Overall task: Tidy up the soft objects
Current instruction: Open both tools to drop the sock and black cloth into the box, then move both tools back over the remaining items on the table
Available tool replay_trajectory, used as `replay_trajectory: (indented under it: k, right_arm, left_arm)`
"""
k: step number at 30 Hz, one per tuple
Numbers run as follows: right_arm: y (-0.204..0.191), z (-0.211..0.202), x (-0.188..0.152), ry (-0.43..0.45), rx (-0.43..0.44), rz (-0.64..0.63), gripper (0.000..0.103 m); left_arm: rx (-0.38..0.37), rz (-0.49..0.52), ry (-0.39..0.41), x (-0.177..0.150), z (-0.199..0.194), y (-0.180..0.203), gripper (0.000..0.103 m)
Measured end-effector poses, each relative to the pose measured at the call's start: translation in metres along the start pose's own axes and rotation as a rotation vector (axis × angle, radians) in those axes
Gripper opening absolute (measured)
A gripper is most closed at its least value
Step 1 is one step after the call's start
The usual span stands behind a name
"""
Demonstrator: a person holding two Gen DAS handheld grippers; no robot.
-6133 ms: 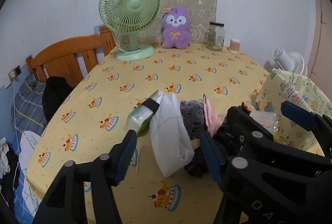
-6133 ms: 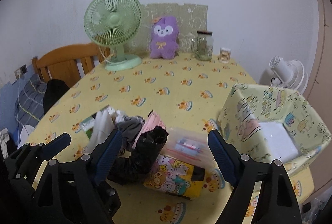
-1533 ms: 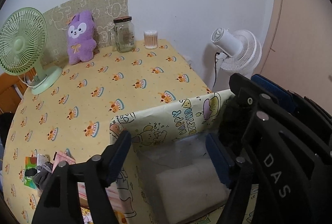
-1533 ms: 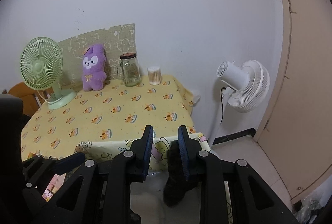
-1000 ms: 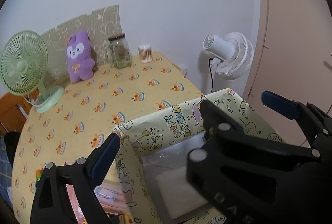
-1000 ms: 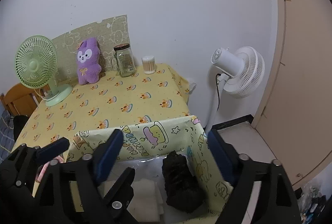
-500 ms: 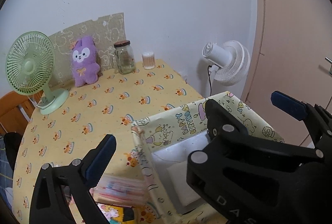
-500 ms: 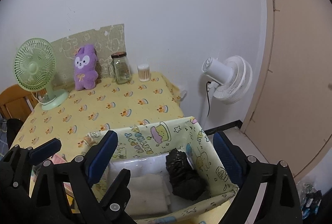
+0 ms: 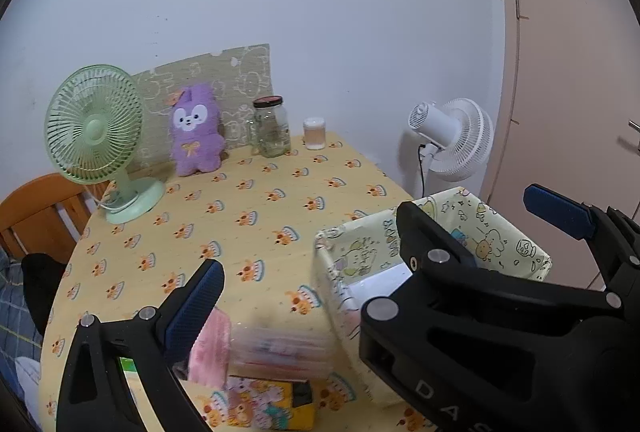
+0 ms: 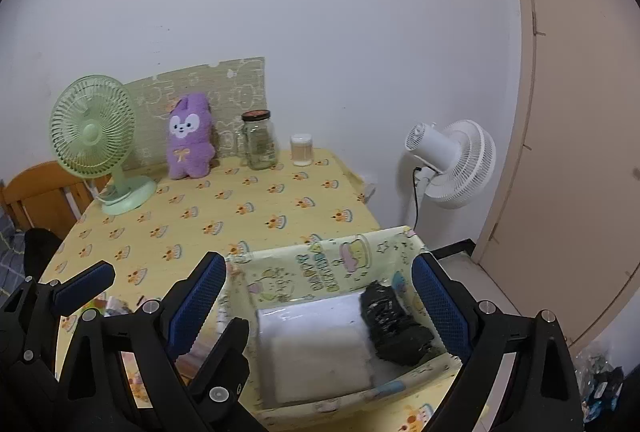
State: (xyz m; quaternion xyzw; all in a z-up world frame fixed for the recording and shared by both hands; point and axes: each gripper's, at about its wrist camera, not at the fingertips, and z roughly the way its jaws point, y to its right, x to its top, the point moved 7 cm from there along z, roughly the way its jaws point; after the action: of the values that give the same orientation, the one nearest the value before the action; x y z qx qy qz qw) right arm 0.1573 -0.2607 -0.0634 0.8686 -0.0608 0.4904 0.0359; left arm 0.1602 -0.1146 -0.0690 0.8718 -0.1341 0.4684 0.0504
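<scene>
The round table with the yellow cloth covered in little cake pictures (image 10: 280, 200) holds everything, and the job looks about half done. At its near right edge sits the open box wrapped in pale yellow cartoon paper (image 10: 328, 264). Inside it lie a flat white folded cloth (image 10: 316, 348) on the left and a crumpled black soft thing (image 10: 394, 324) on the right, touching each other, so two soft things seem put away. Left of the box more things wait on the table: a clear plastic pouch with pink stripes (image 9: 280, 348), too blurry to see well, a pink fabric piece (image 9: 210, 348) just beside it, and a yellow cartoon packet (image 9: 264, 404) in front. The right gripper (image 10: 316, 292) hangs over the box with its blue pads wide apart and nothing in them. The left gripper (image 9: 374, 248) is over the pile beside the box, also spread wide and empty. I think the pile still has to go in the box. The purple plush bunny (image 9: 195, 130) sits far back by the wall.
</scene>
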Motion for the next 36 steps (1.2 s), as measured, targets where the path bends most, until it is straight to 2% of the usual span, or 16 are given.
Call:
replay_trajectory:
  k: [12, 19, 26, 36]
  right_arm:
    - [-0.034, -0.023, -0.001, 0.037, 0.037, -0.012, 0.096]
    - [-0.055, -0.026, -0.014, 0.023, 0.071, -0.030, 0.096]
    - [-0.072, -0.036, -0.026, 0.050, 0.083, -0.049, 0.096]
    - [-0.097, -0.028, -0.057, -0.001, 0.141, -0.088, 0.096]
  left_arm:
    - [0.043, -0.024, 0.040, -0.009, -0.028, -0.031, 0.102]
    - [0.073, -0.033, 0.033, -0.025, -0.034, -0.048, 0.101]
    - [0.078, -0.068, 0.030, -0.043, -0.043, -0.062, 0.101]
    - [0.116, -0.076, -0.009, -0.078, -0.041, -0.083, 0.101]
